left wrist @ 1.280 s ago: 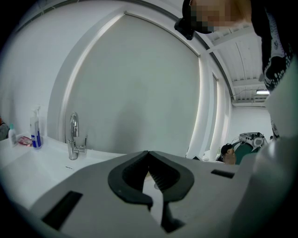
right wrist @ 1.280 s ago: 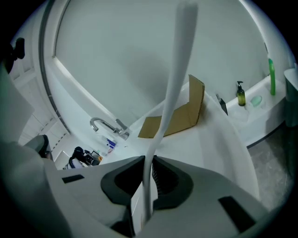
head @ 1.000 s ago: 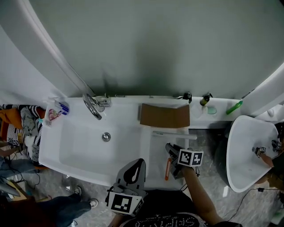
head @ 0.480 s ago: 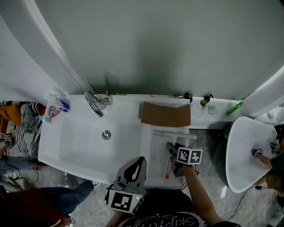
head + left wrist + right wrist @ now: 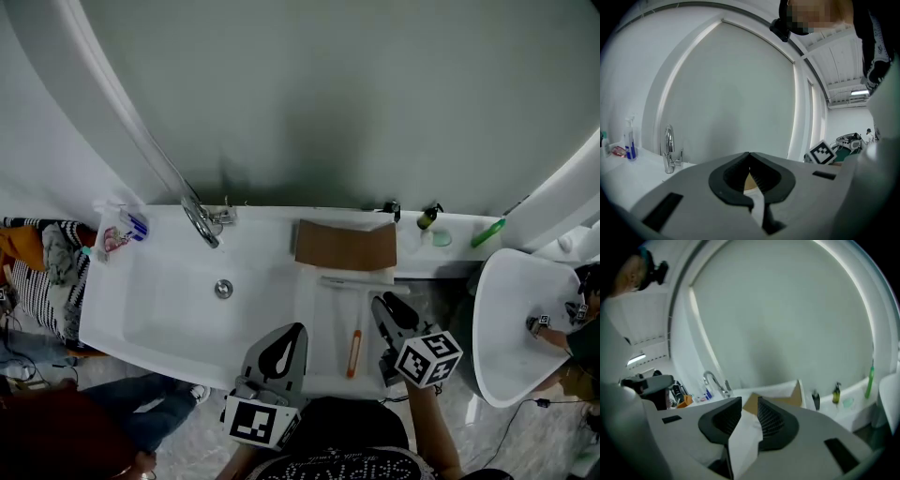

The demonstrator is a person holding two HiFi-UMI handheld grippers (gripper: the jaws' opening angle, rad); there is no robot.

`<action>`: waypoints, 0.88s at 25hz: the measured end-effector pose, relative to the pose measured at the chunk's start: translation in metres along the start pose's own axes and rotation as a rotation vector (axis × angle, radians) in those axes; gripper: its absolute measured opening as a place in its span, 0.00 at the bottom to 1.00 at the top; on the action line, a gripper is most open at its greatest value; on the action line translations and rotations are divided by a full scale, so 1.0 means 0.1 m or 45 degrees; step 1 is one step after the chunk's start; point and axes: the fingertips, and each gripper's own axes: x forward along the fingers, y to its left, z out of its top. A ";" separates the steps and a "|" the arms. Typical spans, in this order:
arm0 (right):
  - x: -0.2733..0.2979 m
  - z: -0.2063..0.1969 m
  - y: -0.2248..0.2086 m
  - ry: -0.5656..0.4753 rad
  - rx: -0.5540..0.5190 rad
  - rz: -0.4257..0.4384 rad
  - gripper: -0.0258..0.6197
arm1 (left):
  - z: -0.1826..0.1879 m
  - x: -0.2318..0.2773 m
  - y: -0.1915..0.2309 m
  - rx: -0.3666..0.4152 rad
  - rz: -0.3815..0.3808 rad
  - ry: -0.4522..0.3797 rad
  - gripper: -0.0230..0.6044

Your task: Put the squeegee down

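The squeegee lies flat on the white ledge (image 5: 328,309) of the tub, its orange handle (image 5: 354,353) toward me and its pale blade bar (image 5: 359,280) near the cardboard. My right gripper (image 5: 383,304) hovers just right of the handle and apart from it. Its jaws are opening, with nothing between them; in the right gripper view (image 5: 750,402) only the white ledge and cardboard show through the gap. My left gripper (image 5: 294,331) hangs over the tub's near rim, left of the squeegee. Its tips meet in the left gripper view (image 5: 749,154), so it is shut and empty.
A brown cardboard sheet (image 5: 345,246) lies at the back of the ledge. A chrome faucet (image 5: 202,223) and a drain (image 5: 223,289) are to the left, with a spray bottle (image 5: 122,228) at the corner. Bottles (image 5: 427,217) stand at the back right. A white basin (image 5: 511,328) is at right.
My right gripper has let go of the orange handle, opened and lifted away toward me. The squeegee stays lying on the ledge. The left gripper has barely moved.
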 end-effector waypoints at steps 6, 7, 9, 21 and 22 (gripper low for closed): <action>-0.67 0.66 0.84 -0.338 -0.418 0.077 0.08 | 0.14 -0.09 -0.14 -0.022 -0.024 -0.084 0.04; -0.72 0.61 0.92 -0.338 -0.431 0.083 0.08 | 0.13 -0.12 -0.15 -0.028 -0.026 -0.079 0.04; -0.79 0.42 1.00 -0.304 -0.440 0.079 0.07 | 0.04 -0.18 -0.14 -0.017 -0.032 -0.038 0.04; -0.86 0.12 1.15 -0.226 -0.409 0.018 0.07 | 0.02 -0.36 -0.14 -0.025 -0.053 -0.059 0.04; -0.86 0.11 1.15 -0.225 -0.410 0.013 0.07 | 0.02 -0.37 -0.14 -0.025 -0.055 -0.056 0.04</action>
